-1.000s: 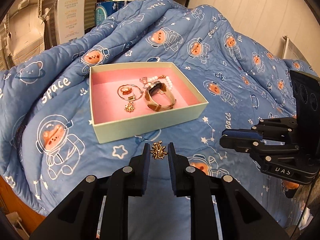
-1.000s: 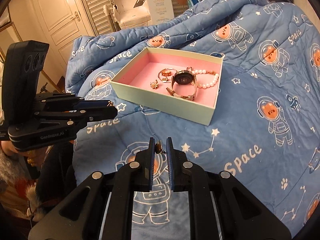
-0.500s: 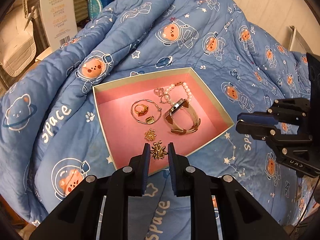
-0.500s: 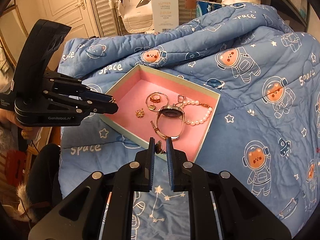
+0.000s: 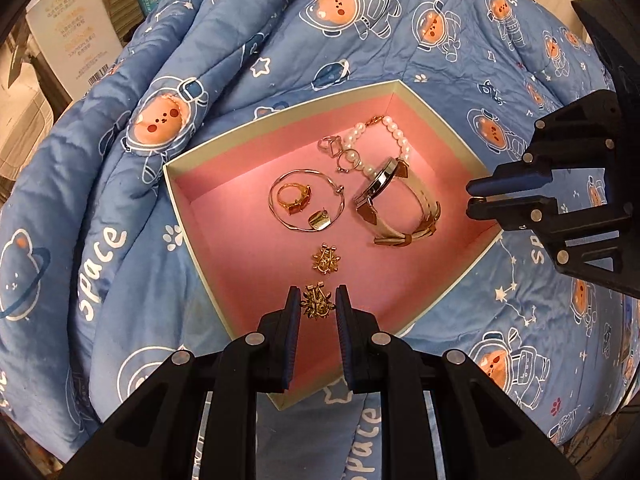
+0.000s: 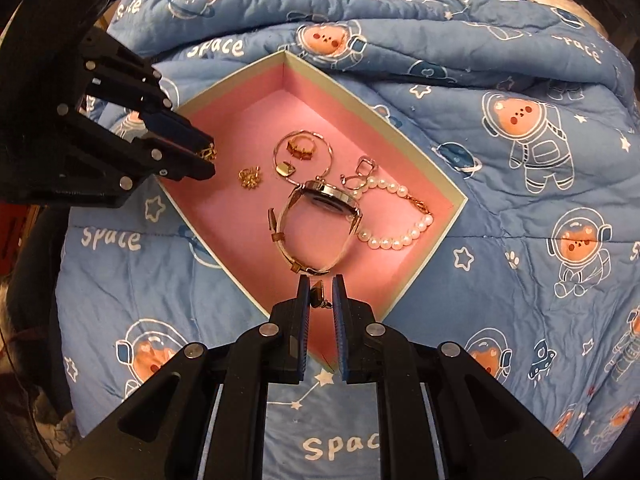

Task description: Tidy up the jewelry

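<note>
A pink-lined box (image 5: 182, 162) (image 6: 452, 192) lies on the blue quilt. It holds a watch (image 5: 396, 204) (image 6: 316, 224), a pearl bracelet (image 5: 394, 136) (image 6: 394, 236), a thin bangle (image 5: 306, 200), a gold ring (image 5: 295, 198) and a gold floral earring (image 5: 326, 261) (image 6: 250, 177). My left gripper (image 5: 318, 306) is shut on a matching gold earring (image 5: 317, 303) over the box's near corner; it also shows in the right wrist view (image 6: 206, 156). My right gripper (image 6: 321, 294) is shut on a small dark-and-gold piece (image 6: 318, 295) just over the box's near edge, in front of the watch.
The quilt (image 6: 520, 80) rises in folds behind the box. White cartons (image 5: 68, 40) and furniture stand beyond the bed's far left edge. The right gripper (image 5: 474, 196) hangs at the box's right rim in the left wrist view.
Both grippers have moved forward from in front of the box to over its interior, each still holding its piece. The box now looks larger and closer in both views.
</note>
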The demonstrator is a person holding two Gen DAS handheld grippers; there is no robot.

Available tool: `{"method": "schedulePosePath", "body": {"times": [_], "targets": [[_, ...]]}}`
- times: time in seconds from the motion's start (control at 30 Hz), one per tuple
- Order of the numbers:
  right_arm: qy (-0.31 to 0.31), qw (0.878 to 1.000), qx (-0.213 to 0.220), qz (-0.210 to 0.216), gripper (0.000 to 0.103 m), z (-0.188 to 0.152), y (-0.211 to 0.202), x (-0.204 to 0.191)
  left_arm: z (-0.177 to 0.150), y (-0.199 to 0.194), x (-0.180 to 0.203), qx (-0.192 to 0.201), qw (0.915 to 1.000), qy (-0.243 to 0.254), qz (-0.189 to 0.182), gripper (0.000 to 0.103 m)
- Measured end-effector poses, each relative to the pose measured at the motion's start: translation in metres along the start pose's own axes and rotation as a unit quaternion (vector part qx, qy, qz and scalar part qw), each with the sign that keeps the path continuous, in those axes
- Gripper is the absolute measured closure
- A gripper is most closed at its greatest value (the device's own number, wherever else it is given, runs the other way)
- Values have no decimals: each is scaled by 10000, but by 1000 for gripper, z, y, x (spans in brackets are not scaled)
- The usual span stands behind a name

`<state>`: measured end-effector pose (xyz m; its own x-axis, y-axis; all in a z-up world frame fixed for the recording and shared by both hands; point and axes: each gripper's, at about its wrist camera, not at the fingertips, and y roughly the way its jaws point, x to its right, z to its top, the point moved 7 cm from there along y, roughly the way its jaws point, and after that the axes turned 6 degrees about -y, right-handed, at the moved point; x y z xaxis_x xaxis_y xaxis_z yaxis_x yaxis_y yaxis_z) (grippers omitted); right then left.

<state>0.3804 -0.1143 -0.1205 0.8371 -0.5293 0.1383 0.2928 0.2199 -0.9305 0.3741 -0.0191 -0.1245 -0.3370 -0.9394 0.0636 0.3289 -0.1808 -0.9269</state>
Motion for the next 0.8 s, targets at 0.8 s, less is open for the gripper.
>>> {"method": "schedulePosePath", "body": {"times": [0.8], "targets": [[-379, 9978, -546, 59, 86, 8, 34, 0, 6, 10, 8, -106, 9992, 373, 111, 78]]}}
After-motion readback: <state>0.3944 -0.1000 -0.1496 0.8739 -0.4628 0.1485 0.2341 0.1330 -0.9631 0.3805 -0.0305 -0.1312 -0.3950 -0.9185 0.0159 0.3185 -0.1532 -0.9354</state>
